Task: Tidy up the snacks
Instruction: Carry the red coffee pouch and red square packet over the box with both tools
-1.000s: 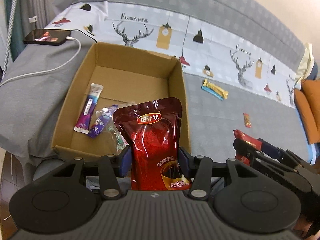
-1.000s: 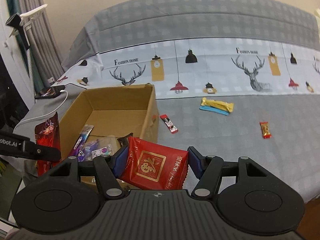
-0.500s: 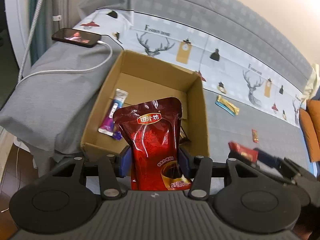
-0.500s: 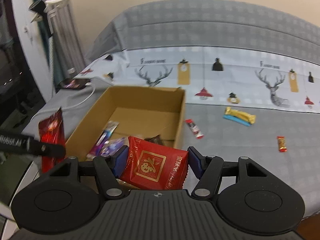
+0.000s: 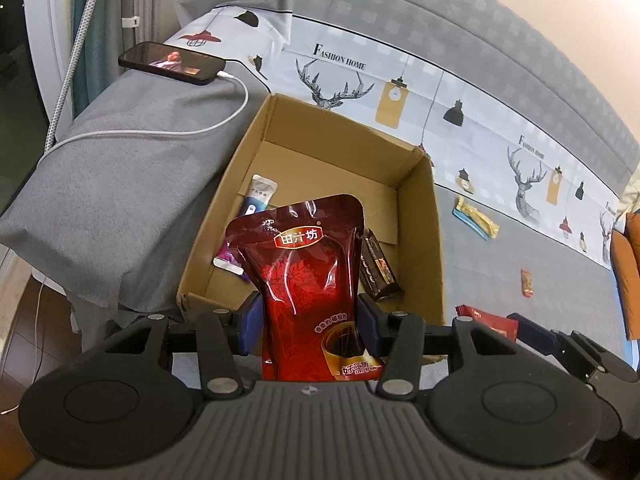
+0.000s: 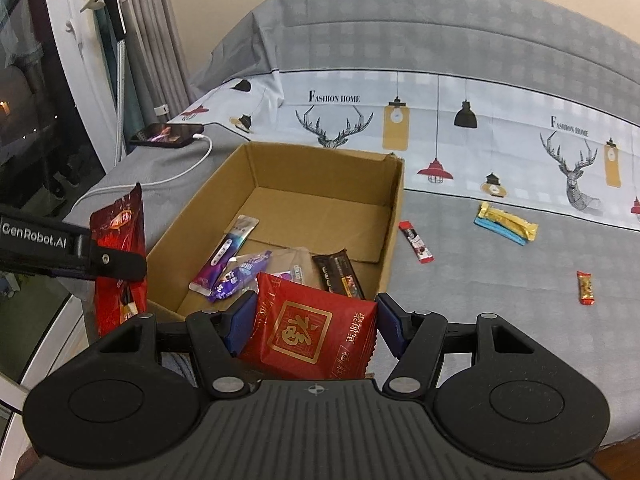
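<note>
My left gripper [image 5: 308, 320] is shut on a dark red stand-up pouch [image 5: 308, 280], held upright over the near edge of the open cardboard box [image 5: 424, 216]. My right gripper [image 6: 316, 320] is shut on a flat red square packet [image 6: 316, 332], just before the box's [image 6: 394, 208] near wall. Inside the box lie a purple-and-white stick [image 6: 224, 256], a purple wrapped candy [image 6: 240, 276] and a dark brown bar [image 6: 338, 276]. In the right wrist view the left gripper [image 6: 120, 260] with its pouch [image 6: 120, 236] hangs at the box's left front corner.
The box rests on a grey bed cover. To its right lie a small red stick [image 6: 416, 242], yellow and blue bars [image 6: 506, 224] and a small red-orange candy [image 6: 585, 288]. A phone [image 6: 168, 135] on a white cable lies at the back left. The bed's edge drops off left.
Both grippers have shifted sideways and rolled a little while keeping hold of their packets. The box now sits more to the middle of both views.
</note>
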`<state>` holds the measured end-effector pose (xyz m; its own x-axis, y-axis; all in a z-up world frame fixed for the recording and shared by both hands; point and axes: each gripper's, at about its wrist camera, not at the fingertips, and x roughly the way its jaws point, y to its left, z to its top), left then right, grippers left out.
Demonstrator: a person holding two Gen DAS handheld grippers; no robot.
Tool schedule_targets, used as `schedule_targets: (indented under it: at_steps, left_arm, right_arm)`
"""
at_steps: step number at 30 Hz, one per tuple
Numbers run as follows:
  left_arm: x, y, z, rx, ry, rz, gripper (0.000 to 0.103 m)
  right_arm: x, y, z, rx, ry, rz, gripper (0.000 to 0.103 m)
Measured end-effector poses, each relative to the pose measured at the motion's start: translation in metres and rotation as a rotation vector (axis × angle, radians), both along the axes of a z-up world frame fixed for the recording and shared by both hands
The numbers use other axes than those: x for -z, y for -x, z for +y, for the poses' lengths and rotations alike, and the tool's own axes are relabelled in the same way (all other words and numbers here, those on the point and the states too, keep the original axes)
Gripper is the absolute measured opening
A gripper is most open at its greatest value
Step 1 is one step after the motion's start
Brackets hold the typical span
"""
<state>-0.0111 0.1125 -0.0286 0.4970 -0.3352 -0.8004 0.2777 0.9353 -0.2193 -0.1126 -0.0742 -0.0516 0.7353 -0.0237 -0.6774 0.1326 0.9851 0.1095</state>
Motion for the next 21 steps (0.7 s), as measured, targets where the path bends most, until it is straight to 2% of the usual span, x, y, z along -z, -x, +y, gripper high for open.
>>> schedule_targets:
  at_steps: [21]
  left_arm:
    - [0.028,-0.056,-0.014,0.005,-0.058,0.038,0.054]
  right_arm:
    - [0.025,-0.054,-0.002,-0.023,0.0,0.067,0.066]
